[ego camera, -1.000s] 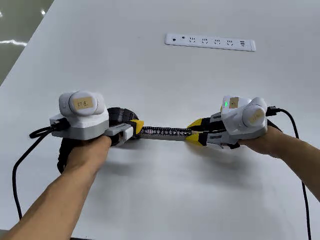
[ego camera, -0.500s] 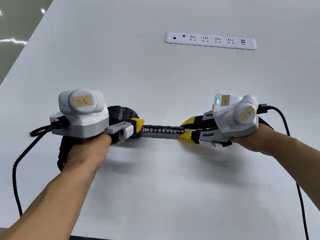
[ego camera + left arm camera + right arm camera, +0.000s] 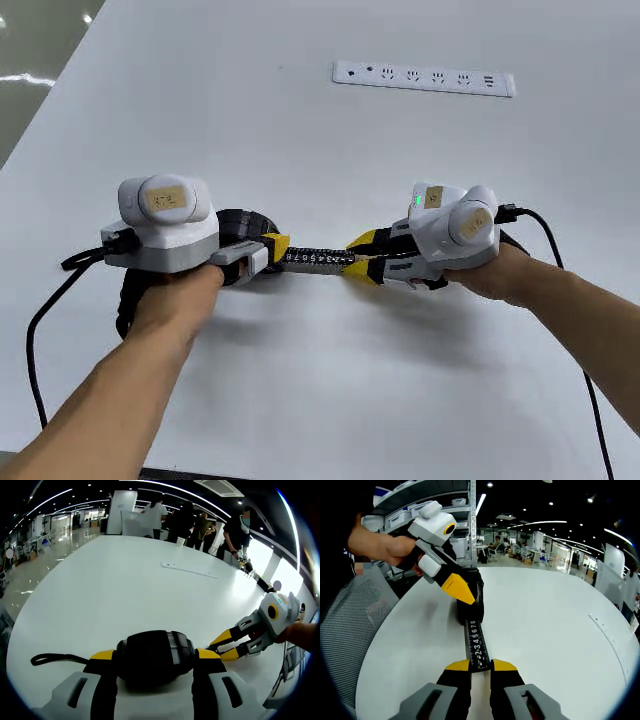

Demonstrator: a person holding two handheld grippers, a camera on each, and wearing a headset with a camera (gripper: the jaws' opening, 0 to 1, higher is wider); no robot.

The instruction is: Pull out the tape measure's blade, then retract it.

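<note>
Blade (image 3: 475, 645) end hidden, pinched in right gripper (image 3: 480, 666)

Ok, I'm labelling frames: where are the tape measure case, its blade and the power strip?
tape measure case (image 3: 152, 655), left gripper view, its black body.
blade (image 3: 476, 645), right gripper view, the numbered stretch.
power strip (image 3: 424, 78), head view, its top face.
</note>
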